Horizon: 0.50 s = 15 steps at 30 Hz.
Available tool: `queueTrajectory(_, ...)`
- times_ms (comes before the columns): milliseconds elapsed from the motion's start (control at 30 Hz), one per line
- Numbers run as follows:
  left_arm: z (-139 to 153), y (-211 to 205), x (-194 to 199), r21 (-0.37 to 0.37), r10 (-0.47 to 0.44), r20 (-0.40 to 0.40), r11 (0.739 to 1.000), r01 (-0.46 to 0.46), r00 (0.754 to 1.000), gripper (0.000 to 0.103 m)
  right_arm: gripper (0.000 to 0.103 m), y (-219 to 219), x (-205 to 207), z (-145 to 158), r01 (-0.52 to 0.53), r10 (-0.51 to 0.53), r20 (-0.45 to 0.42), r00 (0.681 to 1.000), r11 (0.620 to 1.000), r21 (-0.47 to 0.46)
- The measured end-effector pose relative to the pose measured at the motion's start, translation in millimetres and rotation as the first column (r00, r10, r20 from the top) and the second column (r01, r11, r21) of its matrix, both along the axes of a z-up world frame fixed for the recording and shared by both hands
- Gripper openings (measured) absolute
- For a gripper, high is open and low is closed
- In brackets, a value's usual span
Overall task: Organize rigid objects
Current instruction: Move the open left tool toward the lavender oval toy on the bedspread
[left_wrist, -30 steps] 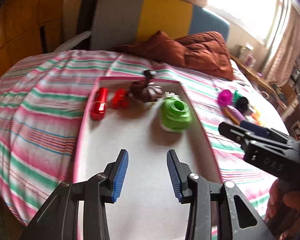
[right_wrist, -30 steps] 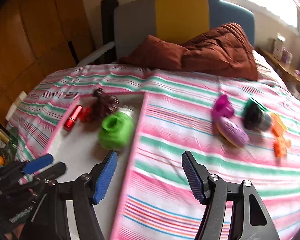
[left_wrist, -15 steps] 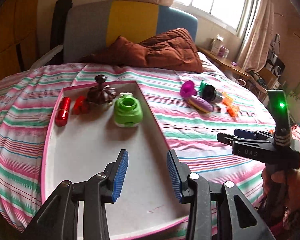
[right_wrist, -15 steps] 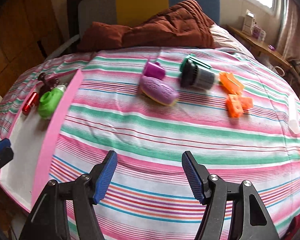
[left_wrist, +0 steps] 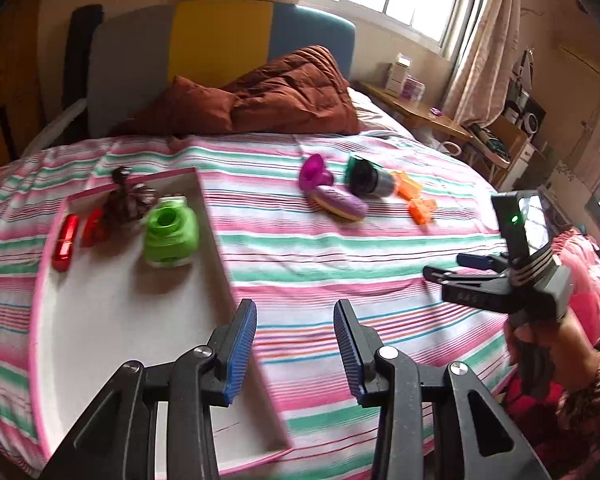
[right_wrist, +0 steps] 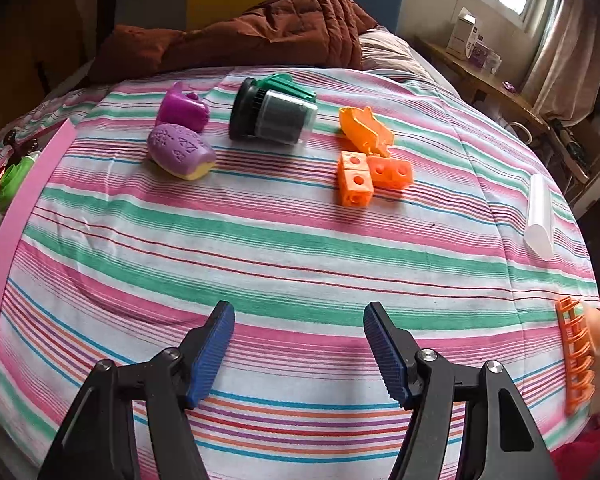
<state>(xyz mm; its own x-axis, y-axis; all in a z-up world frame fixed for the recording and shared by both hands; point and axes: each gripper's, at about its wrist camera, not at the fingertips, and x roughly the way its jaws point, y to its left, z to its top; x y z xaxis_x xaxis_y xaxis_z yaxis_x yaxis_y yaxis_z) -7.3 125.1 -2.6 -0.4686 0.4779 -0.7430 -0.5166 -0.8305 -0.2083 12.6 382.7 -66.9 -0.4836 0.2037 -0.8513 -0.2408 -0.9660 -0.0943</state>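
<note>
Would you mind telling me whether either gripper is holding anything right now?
Nothing is held: the left gripper and right gripper are both open and empty.

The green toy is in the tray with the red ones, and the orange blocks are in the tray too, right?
Not quite. The green toy does sit in the tray with the red ones, but the right wrist view shows the orange blocks lying on the striped bedspread.

We see a matt striped cloth bedspread (right_wrist: 300, 248), glossy orange plastic blocks (right_wrist: 370, 176), a shiny red metallic-looking tube (left_wrist: 65, 242), a smooth green plastic toy (left_wrist: 170, 232) and ribbed blue gripper pads (right_wrist: 212, 354) on matt black plastic.
</note>
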Motion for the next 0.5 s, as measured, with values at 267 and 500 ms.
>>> queueTrajectory(267, 2.3, 79.1, -50.4, 0.025, 0.025, 0.093, 0.999, -0.028, 0.995, 0.040, 0.068, 15.2, -1.8, 16.5, 0.060, -0.061, -0.027, 0.998, 0.996, -0.060)
queueTrajectory(500, -12.7, 138.9, -98.5, -0.043, 0.137, 0.169, 0.990, -0.131, 0.976, 0.040, 0.068, 35.0, 0.0, 12.9, 0.136, -0.138, -0.004, 0.990, 0.977, -0.164)
